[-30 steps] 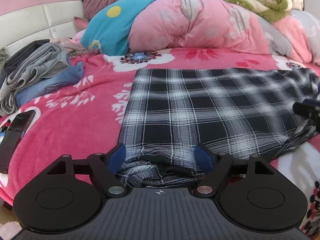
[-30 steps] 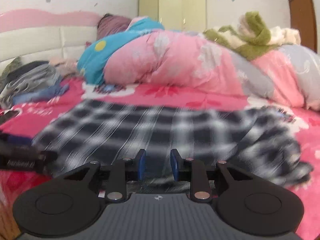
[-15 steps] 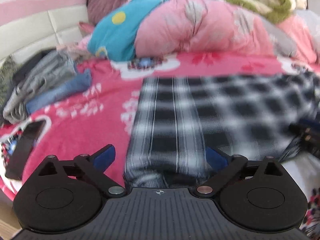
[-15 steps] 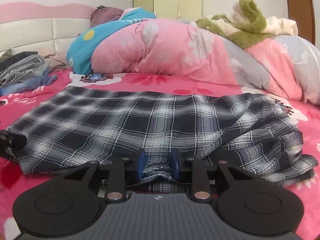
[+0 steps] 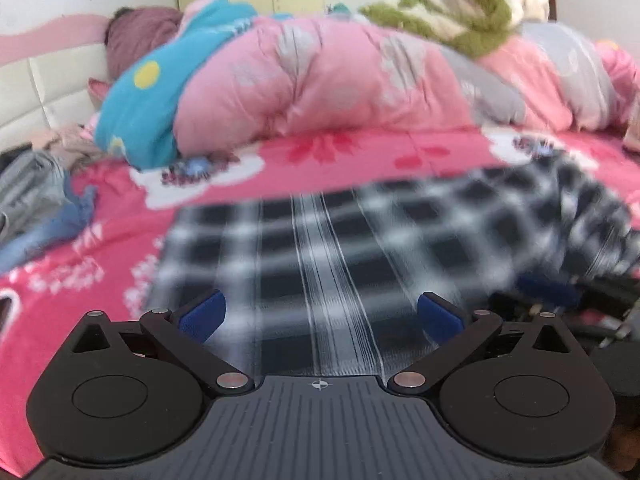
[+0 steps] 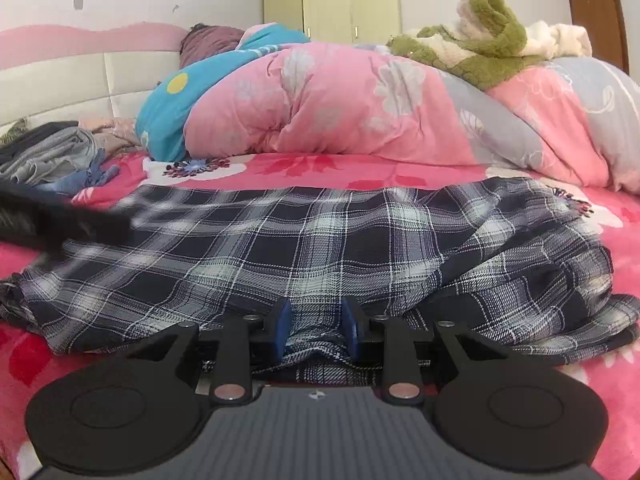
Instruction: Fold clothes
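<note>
Right gripper (image 6: 316, 330) clamped on near hem of checked garment (image 6: 320, 240), anchoring it flat on pink bedsheet (image 6: 520, 168). Left gripper (image 5: 320, 314) just opened wide above cloth, gripping nothing, probably freed for repositioning.

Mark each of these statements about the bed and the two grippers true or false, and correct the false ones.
1. The right gripper pinches a fold of the plaid garment. True.
2. The left gripper is clamped on the plaid garment. False: its jaws stand wide apart, having just been opening, and the blue pads press on nothing.
3. A green and cream plush blanket lies on top of the pink quilt. True.
4. The plaid garment is red and yellow. False: it is dark navy and white.
5. A pile of grey and blue clothes sits at the left, near the headboard. True.
</note>
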`<state>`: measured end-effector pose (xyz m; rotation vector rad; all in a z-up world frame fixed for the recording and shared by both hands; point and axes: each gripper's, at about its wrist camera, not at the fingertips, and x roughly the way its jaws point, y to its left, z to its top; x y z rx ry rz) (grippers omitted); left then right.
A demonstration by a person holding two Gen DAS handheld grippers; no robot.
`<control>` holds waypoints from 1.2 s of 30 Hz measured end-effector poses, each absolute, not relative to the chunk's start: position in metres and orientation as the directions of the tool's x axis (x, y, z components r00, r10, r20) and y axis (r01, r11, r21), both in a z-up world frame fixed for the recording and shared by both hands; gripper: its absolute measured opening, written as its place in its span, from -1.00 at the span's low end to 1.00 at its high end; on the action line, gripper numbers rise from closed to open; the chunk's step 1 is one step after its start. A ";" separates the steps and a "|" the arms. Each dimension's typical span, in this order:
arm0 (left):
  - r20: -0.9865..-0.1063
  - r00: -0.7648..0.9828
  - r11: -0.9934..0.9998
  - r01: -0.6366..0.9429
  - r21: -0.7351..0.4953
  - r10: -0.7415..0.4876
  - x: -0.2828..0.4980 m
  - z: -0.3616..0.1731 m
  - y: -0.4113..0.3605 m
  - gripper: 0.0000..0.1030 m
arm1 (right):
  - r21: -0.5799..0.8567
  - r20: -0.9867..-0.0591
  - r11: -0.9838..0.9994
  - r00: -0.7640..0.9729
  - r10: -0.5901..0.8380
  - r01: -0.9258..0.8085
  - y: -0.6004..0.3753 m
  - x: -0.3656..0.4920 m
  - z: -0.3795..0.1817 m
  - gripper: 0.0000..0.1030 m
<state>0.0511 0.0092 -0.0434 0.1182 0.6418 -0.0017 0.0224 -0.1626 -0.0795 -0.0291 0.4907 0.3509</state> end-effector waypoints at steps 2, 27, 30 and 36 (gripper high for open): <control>-0.613 0.790 0.995 0.025 0.094 0.038 0.052 -0.056 0.011 1.00 | 0.063 -0.465 0.939 0.823 0.327 -0.338 -0.164 0.022 -0.080 -0.42; -0.603 0.783 0.989 0.129 -0.077 -0.149 0.053 -0.060 0.041 1.00 | -0.099 -0.484 0.944 0.844 0.231 -0.316 -0.156 0.037 -0.044 -0.31; -0.604 0.784 0.989 0.130 -0.069 -0.146 0.053 -0.061 0.040 1.00 | -0.120 -0.479 0.964 0.865 0.153 -0.237 -0.175 0.057 -0.050 -0.31; -0.607 0.780 0.988 0.129 -0.081 -0.151 0.053 -0.061 0.040 1.00 | -0.005 -0.542 0.986 0.829 0.139 -0.168 -0.224 0.080 -0.075 -0.27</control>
